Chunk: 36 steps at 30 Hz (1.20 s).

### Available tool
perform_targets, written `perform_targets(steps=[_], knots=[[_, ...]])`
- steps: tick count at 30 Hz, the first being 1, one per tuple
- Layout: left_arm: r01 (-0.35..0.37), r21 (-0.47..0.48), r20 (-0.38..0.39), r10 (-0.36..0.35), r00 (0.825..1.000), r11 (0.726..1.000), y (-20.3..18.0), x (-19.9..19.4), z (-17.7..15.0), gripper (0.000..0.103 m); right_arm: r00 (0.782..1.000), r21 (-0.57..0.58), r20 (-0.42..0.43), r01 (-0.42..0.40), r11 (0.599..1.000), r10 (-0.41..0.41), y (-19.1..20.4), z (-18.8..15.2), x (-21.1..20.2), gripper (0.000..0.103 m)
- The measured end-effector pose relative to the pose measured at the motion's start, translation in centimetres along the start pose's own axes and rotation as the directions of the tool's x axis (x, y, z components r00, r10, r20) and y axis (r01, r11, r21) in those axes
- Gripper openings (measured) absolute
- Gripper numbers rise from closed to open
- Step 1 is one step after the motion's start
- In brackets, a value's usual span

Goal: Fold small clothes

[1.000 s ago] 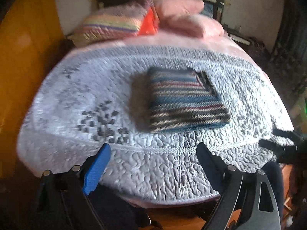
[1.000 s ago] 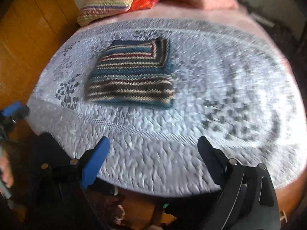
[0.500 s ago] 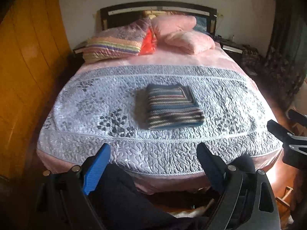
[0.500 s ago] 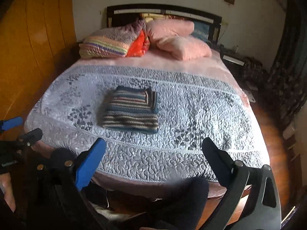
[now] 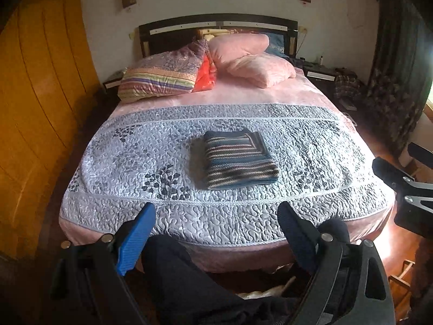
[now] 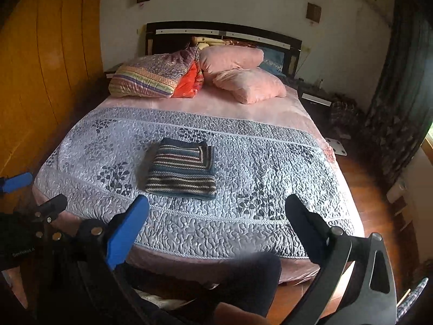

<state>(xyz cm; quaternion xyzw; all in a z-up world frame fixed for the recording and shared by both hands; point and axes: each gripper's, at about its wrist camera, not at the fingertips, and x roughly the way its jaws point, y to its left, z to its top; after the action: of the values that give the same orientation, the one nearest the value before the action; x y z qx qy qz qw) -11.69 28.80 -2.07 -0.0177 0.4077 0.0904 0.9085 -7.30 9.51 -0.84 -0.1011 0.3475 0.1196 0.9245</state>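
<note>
- Your left hand-held gripper (image 5: 216,233) sits at the bottom of its frame with its fingers spread wide apart and nothing between them; your right hand-held gripper (image 6: 216,222) is likewise spread and empty.
- Since a second ago you have pulled both back from the bed (image 5: 338,151): far more of the room shows, and the earlier blur is gone.
- Your dark-clothed legs (image 5: 189,284) fill the lower middle, between the grippers and the bed's foot.
- The striped folded garment (image 5: 238,159) lies flat on the grey quilt (image 5: 135,162), centre of the left view and left of centre in the right view, well apart from both grippers.
- Farther back, pillows (image 5: 251,59) are piled against the dark headboard (image 5: 216,24).
- A wooden wardrobe (image 5: 35,108) fills the left edge; a dark curtain (image 5: 400,81) hangs at the right.
</note>
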Motion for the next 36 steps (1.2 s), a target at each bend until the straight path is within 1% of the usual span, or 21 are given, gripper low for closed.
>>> perform_targets(steps=[10, 23, 33, 36], knots=[[0.014, -0.05, -0.006, -0.015, 1.0, 0.999, 1.5, 0.6, 0.7, 0.091, 1.0, -0.028, -0.013, 0.007, 1.0, -0.008, 1.4, 1.1, 0.6, 0.1], [0.005, -0.049, -0.027, -0.006, 1.0, 0.999, 1.4, 1.6, 2.5, 0.091, 1.0, -0.026, -0.028, -0.008, 1.0, 0.007, 0.7, 2.7, 2.2, 0.1], [0.009, -0.056, -0.03, -0.011, 1.0, 0.998, 1.2, 1.9, 3.1, 0.091, 1.0, -0.018, -0.027, -0.016, 1.0, 0.015, 0.4, 3.0, 2.7, 0.1], [-0.001, -0.059, -0.021, 0.0, 1.0, 0.998, 1.4, 1.7, 3.1, 0.091, 1.0, -0.021, -0.022, -0.018, 1.0, 0.018, 0.7, 3.0, 2.6, 0.1]])
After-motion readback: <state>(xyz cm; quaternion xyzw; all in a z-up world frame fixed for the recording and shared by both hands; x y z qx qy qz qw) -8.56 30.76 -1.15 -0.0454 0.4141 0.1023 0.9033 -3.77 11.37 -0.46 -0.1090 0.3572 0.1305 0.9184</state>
